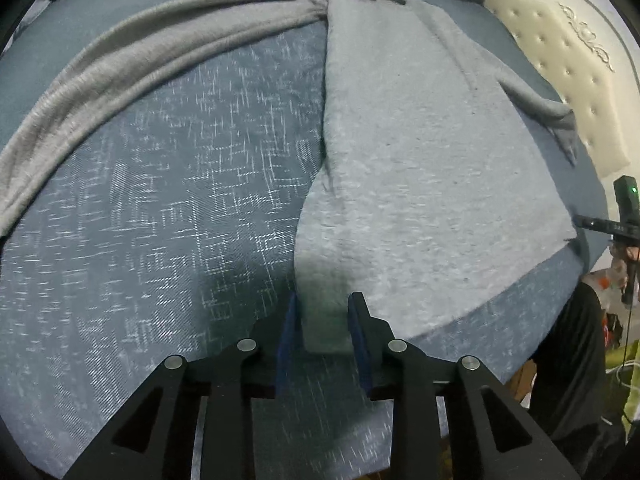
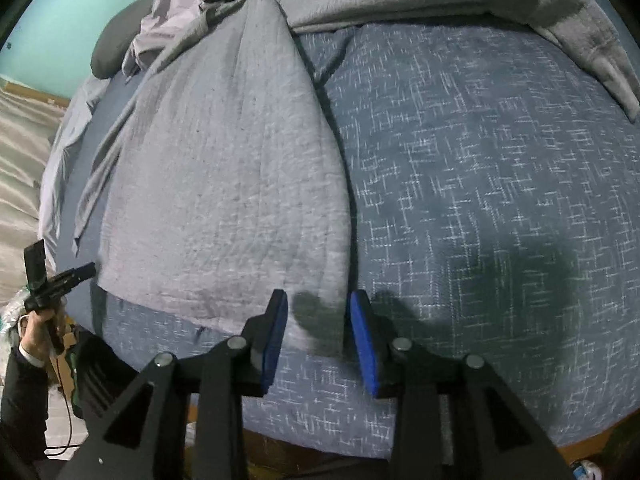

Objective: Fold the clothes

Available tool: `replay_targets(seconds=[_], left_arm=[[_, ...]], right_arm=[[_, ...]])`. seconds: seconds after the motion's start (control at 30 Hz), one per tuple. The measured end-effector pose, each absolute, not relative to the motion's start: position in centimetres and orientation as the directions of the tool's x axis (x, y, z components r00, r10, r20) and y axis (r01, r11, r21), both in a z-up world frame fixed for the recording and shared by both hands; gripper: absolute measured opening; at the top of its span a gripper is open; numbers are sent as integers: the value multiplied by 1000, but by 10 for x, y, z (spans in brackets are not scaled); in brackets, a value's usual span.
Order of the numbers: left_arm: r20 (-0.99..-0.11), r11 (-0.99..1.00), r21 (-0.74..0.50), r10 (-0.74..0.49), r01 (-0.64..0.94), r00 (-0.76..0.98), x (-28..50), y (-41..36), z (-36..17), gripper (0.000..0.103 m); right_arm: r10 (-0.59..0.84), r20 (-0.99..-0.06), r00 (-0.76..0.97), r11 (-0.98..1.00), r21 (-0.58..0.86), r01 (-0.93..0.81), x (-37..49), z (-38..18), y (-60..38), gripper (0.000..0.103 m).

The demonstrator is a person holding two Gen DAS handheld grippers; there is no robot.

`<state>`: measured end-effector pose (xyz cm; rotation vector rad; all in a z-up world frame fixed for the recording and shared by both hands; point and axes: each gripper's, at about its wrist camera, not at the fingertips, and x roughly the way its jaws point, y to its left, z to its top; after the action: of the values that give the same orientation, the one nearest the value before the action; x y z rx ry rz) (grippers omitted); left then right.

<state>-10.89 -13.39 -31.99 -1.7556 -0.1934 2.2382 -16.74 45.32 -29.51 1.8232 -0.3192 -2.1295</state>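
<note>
Left wrist view: left gripper (image 1: 323, 322) points steeply down at the bed (image 1: 160, 200), jaws part-open. A corner of the grey garment (image 1: 420, 168) sits between the blue pads (image 1: 360, 344), but gaps show on both sides, so nothing is clamped. The garment spreads from that corner up toward 12 and out to 3 o'clock, lying flat on the patterned blue cover. A long grey sleeve (image 1: 132, 60) arcs from 12 round to 9. Padded headboard (image 1: 568, 64) at 2. The other gripper (image 1: 624, 208) shows at 3, too small to judge.

Right wrist view: right gripper (image 2: 319, 326), jaws also partly apart, with the garment's (image 2: 224, 168) other bottom corner lying between the pads (image 2: 365, 344), not pinched. Cloth runs up to 12; the sleeve (image 2: 580, 32) drapes across 1 to 2. A lilac garment (image 2: 168, 16) is bunched at 11. A hand (image 2: 38, 328) with the left gripper (image 2: 56, 284) sits at 8.

Handling (judgement): soft, light, floppy knit, no stiffness, will sag and drag on the cover; not fragile, not slippery. Best taken at the hem corners or shoulder seams, both layers pinched together.
</note>
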Motion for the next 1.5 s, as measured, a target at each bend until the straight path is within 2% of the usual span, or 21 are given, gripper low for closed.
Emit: replay_targets(seconds=[0.2, 0.33, 0.37, 0.4, 0.5, 0.8, 1.0, 1.3, 1.5], left_arm=[[-915, -938, -327, 345, -115, -211, -112, -140, -334, 28], [-910, -933, -337, 357, -127, -210, -111, -139, -331, 9], [-909, -932, -337, 359, -134, -211, -110, -138, -329, 6], [-909, -932, -334, 358, -141, -215, -109, -136, -326, 6], [-906, -933, -320, 352, -163, -235, -104, -131, -308, 6], [-882, -931, -294, 352, -218, -314, -73, -120, -234, 5], [-874, -931, -249, 335, -267, -353, -47, -111, -201, 5], [-910, -941, -260, 314, -216, -270, -38, -97, -245, 5], [-930, -946, -301, 319, -117, -184, -43, -101, -286, 6]], right_arm=[[-395, -911, -118, -919, 389, 67, -175, -309, 449, 33], [-390, -915, -101, -918, 379, 113, -175, -312, 439, 31], [-384, -918, -105, -921, 371, 121, -175, -311, 437, 19], [-385, -916, -112, -920, 371, 126, -175, -309, 436, 10], [-378, -914, -147, -922, 357, 153, -173, -294, 434, 6], [-407, -870, -277, -906, 347, 241, -158, -219, 449, 4], [-416, -847, -330, -903, 342, 261, -143, -195, 475, 4], [-379, -890, -255, -915, 318, 249, -123, -246, 472, 4], [-377, -898, -227, -916, 324, 238, -125, -263, 468, 4]])
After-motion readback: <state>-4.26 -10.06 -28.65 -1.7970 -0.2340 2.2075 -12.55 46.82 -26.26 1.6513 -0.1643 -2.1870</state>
